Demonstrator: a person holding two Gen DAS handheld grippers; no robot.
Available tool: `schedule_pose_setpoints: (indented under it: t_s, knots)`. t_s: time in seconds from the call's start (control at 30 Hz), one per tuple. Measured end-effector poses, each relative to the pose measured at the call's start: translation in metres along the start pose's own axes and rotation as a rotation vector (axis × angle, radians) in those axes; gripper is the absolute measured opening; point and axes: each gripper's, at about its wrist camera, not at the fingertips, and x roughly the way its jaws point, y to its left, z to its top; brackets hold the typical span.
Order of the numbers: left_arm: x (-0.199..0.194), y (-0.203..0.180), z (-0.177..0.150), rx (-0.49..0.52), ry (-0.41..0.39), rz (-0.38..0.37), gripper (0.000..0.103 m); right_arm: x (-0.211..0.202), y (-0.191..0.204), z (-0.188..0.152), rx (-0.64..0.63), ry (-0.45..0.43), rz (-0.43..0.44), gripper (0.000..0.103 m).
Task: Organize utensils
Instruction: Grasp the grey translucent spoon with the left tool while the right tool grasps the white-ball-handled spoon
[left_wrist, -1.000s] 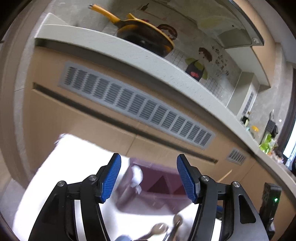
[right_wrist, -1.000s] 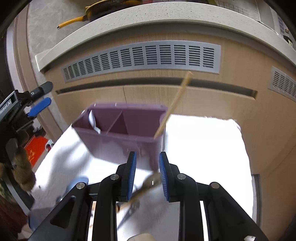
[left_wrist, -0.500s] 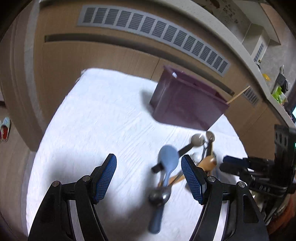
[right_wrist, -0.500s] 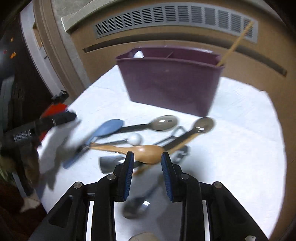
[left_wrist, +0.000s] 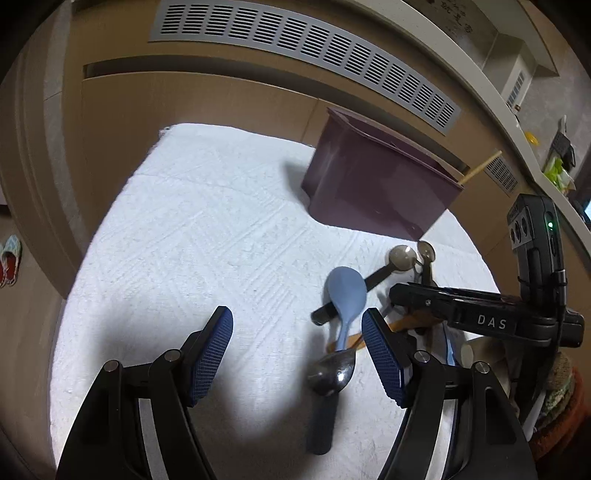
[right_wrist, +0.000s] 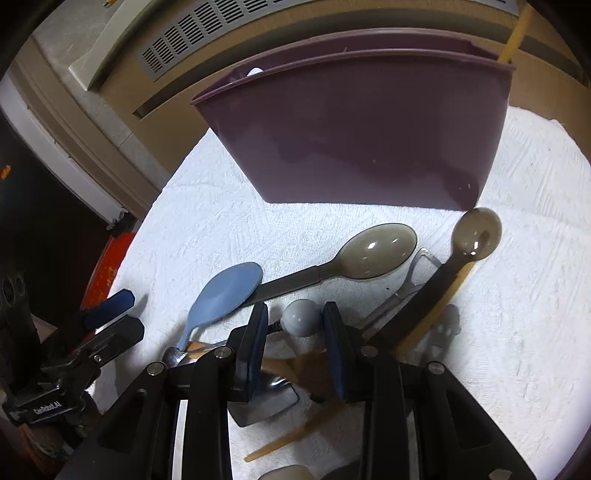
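Note:
A purple utensil caddy (left_wrist: 376, 192) (right_wrist: 362, 133) stands at the back of a white towel (left_wrist: 207, 236), with a wooden chopstick (right_wrist: 514, 35) sticking out of it. Several utensils lie piled in front of it: a blue spoon (left_wrist: 345, 295) (right_wrist: 221, 295), two grey-brown plastic spoons (right_wrist: 376, 251) (right_wrist: 474, 236), a metal spoon (left_wrist: 330, 373), a wooden spoon (right_wrist: 295, 369) and a loose chopstick (right_wrist: 439, 314). My left gripper (left_wrist: 297, 354) is open and empty over the towel, left of the pile. My right gripper (right_wrist: 295, 332) is open low over the pile, its fingers on either side of a grey ball-ended utensil (right_wrist: 303, 317).
Wooden cabinet fronts with grey vent grilles (left_wrist: 303, 55) rise behind the towel. The towel's left edge drops to the floor, where a slipper (left_wrist: 9, 258) lies. The right gripper's body (left_wrist: 480, 317) shows in the left wrist view.
Both grippers have come down and forward toward the pile. The right gripper now straddles the grey ball-ended utensil. The left one has shifted slightly closer to the blue spoon.

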Motion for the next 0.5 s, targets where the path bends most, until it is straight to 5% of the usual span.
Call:
schedule_pose_setpoints:
  t_s: [0.33, 0.5]
  knots:
    - [0.031, -0.041, 0.008, 0.094, 0.072, -0.06, 0.072, -0.048, -0.054, -0.015, 0.003, -0.091, -0.153, 0.025]
    - [0.037, -0.08, 0.026, 0.228, 0.05, -0.094, 0.072, -0.068, -0.077, -0.015, 0.015, -0.162, -0.223, 0.025]
